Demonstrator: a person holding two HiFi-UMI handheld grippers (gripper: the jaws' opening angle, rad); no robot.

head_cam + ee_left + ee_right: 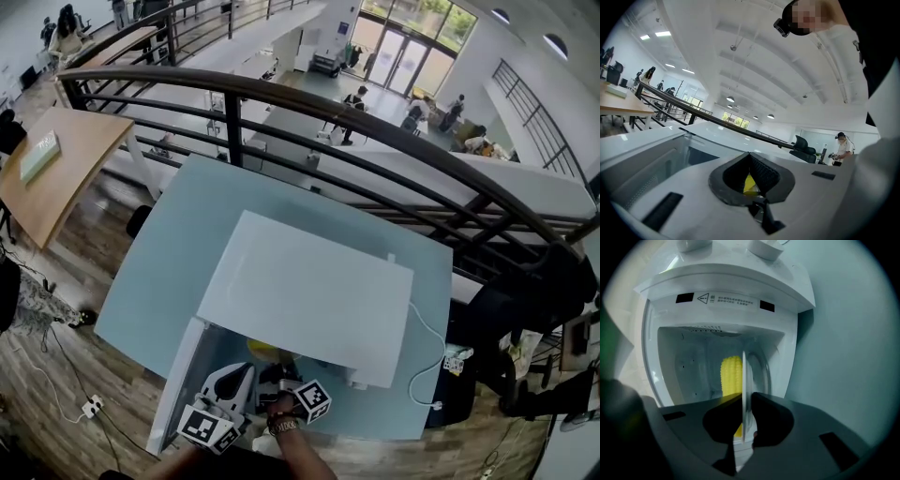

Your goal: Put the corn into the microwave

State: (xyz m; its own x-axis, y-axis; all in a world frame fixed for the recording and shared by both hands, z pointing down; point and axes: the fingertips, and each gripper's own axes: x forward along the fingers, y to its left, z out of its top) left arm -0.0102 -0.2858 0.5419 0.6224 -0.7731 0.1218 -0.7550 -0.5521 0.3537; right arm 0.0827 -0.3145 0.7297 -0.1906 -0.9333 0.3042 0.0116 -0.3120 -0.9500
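A yellow corn cob (731, 373) lies on a thin white plate (744, 376), which I see edge-on inside the open white microwave (740, 282). My right gripper (745, 397) is shut on the plate's near rim. In the head view the corn (262, 352) shows at the mouth of the microwave (309, 291), just ahead of both grippers. The right gripper (281, 382) sits right of the left gripper (246, 373). The left gripper (750, 157) has its jaw tips together. A yellow sliver (750, 185) shows in the hollow behind the tips, and I cannot tell whether it touches the pads.
The microwave door (178, 375) hangs open at the left. The microwave stands on a pale blue table (187, 234), with a white cable (427, 356) trailing at its right. A dark railing (375, 131) runs behind the table. A person (842, 147) stands far off.
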